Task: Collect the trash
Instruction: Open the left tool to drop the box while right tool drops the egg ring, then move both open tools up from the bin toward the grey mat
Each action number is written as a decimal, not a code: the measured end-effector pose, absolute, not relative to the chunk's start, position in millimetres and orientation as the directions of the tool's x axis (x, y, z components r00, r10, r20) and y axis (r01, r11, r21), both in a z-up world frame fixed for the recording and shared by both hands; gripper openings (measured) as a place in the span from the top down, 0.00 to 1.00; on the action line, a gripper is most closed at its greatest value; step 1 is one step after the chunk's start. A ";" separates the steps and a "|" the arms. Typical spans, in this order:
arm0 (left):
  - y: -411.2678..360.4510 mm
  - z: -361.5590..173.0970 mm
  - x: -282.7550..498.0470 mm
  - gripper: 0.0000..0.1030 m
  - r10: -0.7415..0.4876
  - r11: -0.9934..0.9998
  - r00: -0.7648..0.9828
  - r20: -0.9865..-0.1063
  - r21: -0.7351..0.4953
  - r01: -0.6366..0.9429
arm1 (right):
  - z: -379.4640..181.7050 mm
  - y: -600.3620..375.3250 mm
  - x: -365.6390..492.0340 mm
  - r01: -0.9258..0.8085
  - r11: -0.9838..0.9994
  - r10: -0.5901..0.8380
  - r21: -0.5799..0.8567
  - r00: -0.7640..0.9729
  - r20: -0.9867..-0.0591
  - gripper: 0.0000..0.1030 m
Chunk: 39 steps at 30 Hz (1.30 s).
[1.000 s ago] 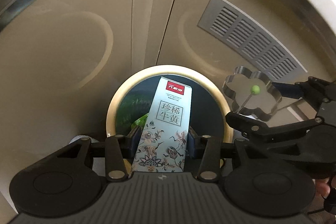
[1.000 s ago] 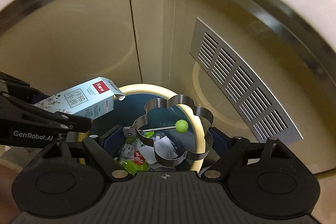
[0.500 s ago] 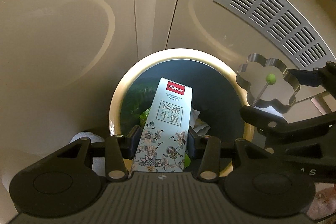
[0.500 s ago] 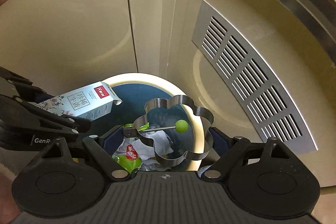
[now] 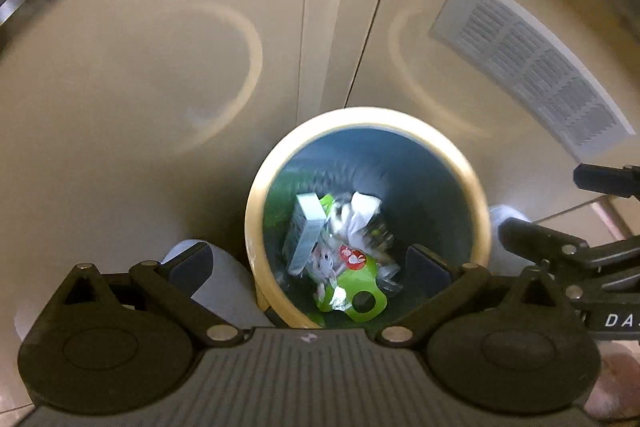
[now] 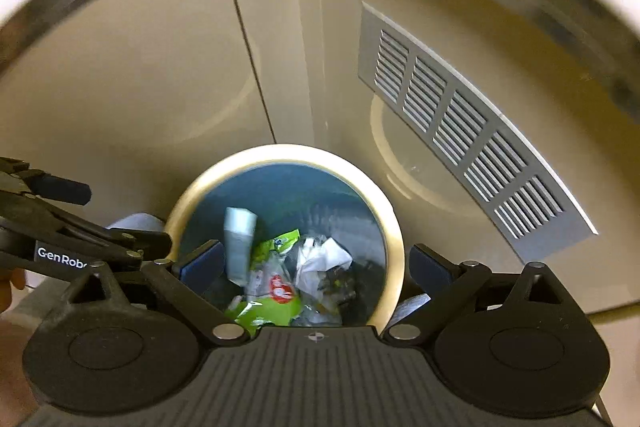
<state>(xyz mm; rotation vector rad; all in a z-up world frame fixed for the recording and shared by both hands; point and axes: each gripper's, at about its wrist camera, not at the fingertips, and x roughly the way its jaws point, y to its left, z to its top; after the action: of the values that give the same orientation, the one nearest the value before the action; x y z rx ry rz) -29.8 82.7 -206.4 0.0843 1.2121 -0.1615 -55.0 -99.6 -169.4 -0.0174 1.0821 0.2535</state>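
Both the left gripper (image 5: 308, 267) and the right gripper (image 6: 316, 263) hang spread and empty over the bin (image 5: 478, 211). The pale carton (image 5: 304, 231) stands, blurred and perhaps unsettled, at nine o'clock inside the bin, beside the green wrapper (image 5: 356, 291) and crumpled paper (image 6: 320, 259). A careless withdrawal could clip the rim at three o'clock and tip the bin; open room lies upward, toward twelve.
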 end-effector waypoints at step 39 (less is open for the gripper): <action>80.6 -137.4 -92.6 0.00 -0.085 0.965 0.580 -0.810 0.077 0.250 | -90.0 -80.7 -145.4 -0.254 0.952 0.080 -0.173 0.749 -0.658 0.03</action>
<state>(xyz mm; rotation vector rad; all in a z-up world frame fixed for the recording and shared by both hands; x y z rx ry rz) -92.6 80.6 -137.4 0.1908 0.9330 -0.1973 -145.4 -80.7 -90.0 -0.2601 0.7025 0.1851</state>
